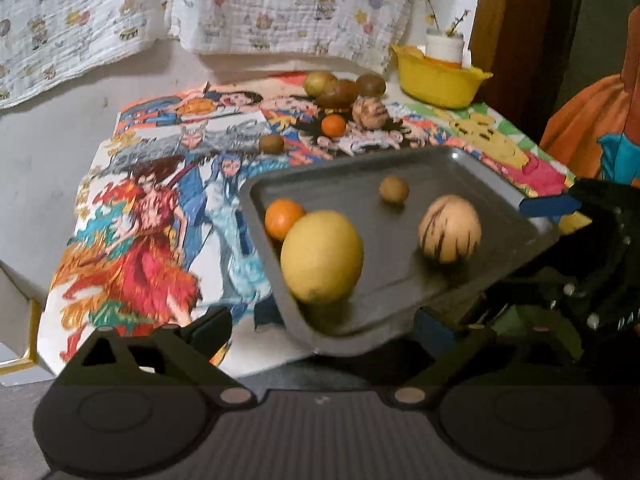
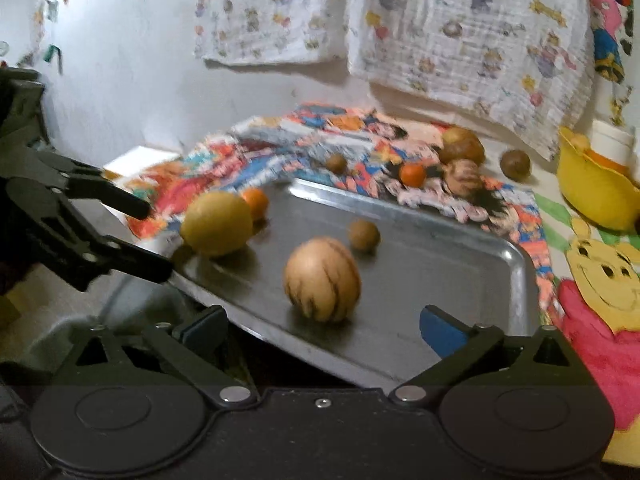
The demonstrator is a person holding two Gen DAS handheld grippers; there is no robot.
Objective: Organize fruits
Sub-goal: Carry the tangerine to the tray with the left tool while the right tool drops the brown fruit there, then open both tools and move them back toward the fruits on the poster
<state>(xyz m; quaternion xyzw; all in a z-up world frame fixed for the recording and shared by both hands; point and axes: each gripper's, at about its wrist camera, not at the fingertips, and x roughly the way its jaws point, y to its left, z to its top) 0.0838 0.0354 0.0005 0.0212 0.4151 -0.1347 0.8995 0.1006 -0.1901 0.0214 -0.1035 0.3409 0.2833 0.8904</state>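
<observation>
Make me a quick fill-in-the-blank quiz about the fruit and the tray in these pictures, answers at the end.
1. The metal tray holds ____ fruits.
2. The biggest fruit on it is the ____ one.
3. The small orange fruit sits right beside the ____ fruit.
4. The bowl at the back of the table is ____.

Answers: four; yellow; yellow; yellow

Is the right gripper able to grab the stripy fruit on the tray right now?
Probably yes. The right gripper is open, and the stripy fruit sits just ahead of it on the tray with nothing between them.
</observation>
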